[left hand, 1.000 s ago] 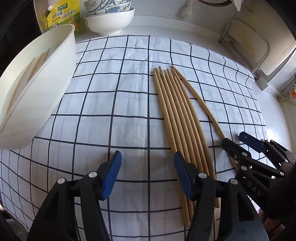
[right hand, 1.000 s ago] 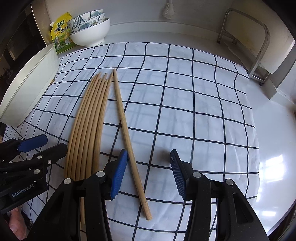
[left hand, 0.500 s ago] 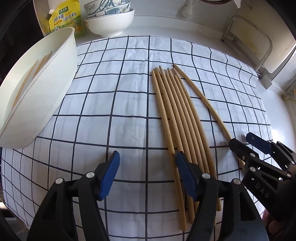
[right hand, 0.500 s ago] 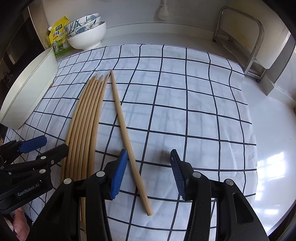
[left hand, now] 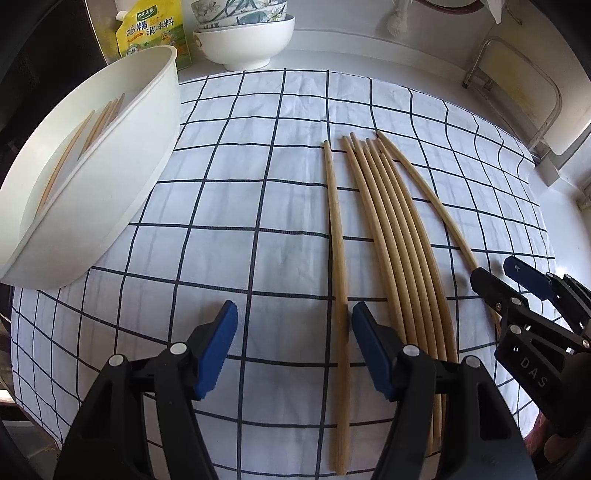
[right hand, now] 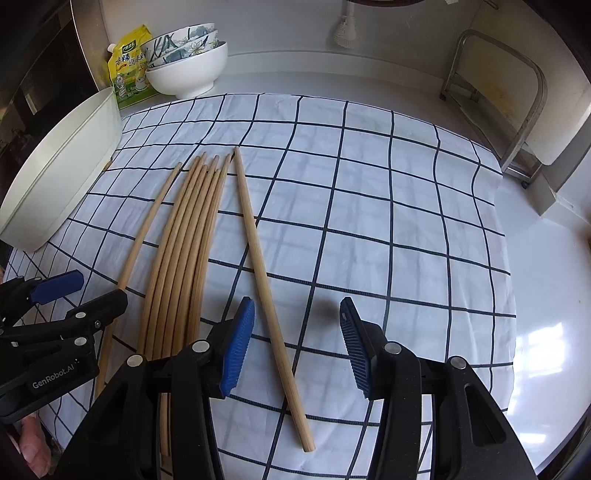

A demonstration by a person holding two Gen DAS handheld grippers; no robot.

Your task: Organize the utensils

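Note:
On the checked cloth (left hand: 229,206) lies a bundle of several wooden chopsticks (left hand: 399,258). One chopstick (left hand: 337,258) lies apart on the bundle's left, between the jaws of my open left gripper (left hand: 293,350) and close to its right finger; the pads do not press it. Another lone chopstick (right hand: 258,258) lies right of the bundle (right hand: 184,240), between the jaws of my open right gripper (right hand: 297,343), nearer the left pad. A white basin (left hand: 110,192) at the left holds several chopsticks (left hand: 85,140). Each gripper shows in the other's view: right gripper (left hand: 493,267), left gripper (right hand: 99,291).
Stacked bowls (left hand: 243,40) and a yellow seasoning pouch (left hand: 155,33) stand behind the cloth at the back left. A metal rack (right hand: 498,92) stands at the back right. Bare white counter (right hand: 546,314) runs along the cloth's right edge.
The leftmost chopstick has parted from the bundle and now lies to its left, between my left gripper's jaws. The right gripper and its lone chopstick have barely shifted.

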